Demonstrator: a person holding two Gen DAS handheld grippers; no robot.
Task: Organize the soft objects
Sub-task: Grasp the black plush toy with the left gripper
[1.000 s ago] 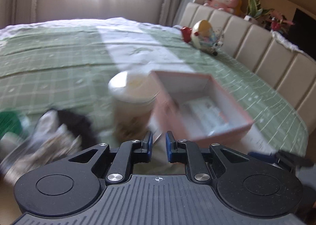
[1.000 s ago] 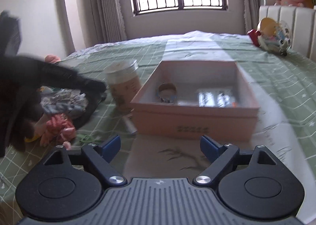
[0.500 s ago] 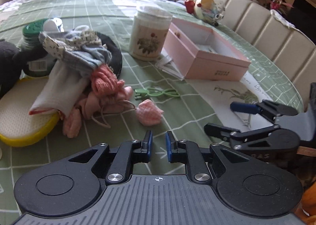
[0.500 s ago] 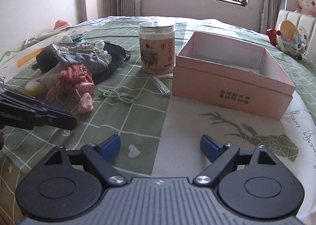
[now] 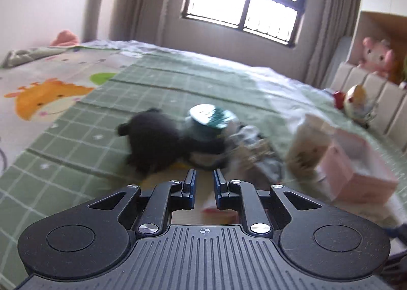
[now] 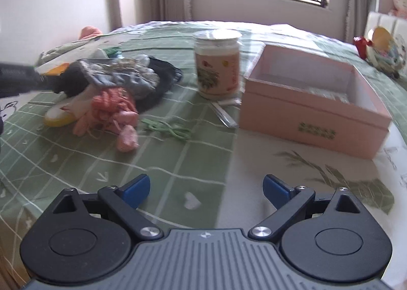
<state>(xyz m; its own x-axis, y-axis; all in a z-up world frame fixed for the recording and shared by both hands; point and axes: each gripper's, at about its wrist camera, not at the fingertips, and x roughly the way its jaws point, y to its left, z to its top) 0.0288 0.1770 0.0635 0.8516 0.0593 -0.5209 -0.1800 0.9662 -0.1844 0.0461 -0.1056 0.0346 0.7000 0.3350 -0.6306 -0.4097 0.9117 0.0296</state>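
A heap of soft things lies on the green checked bedspread point(image 6: 178, 163): a grey patterned cloth point(image 6: 122, 76), an orange-pink knitted piece point(image 6: 112, 104), a small pink piece point(image 6: 127, 137) and a black fuzzy item point(image 5: 152, 142). My left gripper point(image 5: 203, 183) is shut with nothing in it, low over the bed just short of the black item; that view is blurred. My right gripper point(image 6: 206, 188) hovers over the bedspread well short of the heap. Its jaws are opening, with nothing between them. The pink box point(image 6: 313, 102) stands open-topped at the right.
A floral jar point(image 6: 217, 66) stands beside the box, with a metal utensil point(image 6: 223, 114) and green cord point(image 6: 168, 130) in front. A green-lidded jar point(image 5: 208, 117) and yellow insole point(image 6: 57, 117) sit by the heap. Toys lie near the padded headboard point(image 5: 376, 102).
My left gripper has swung left, from facing the box and jar to facing the black item and green-lidded jar. The right gripper's jaws have spread wider.
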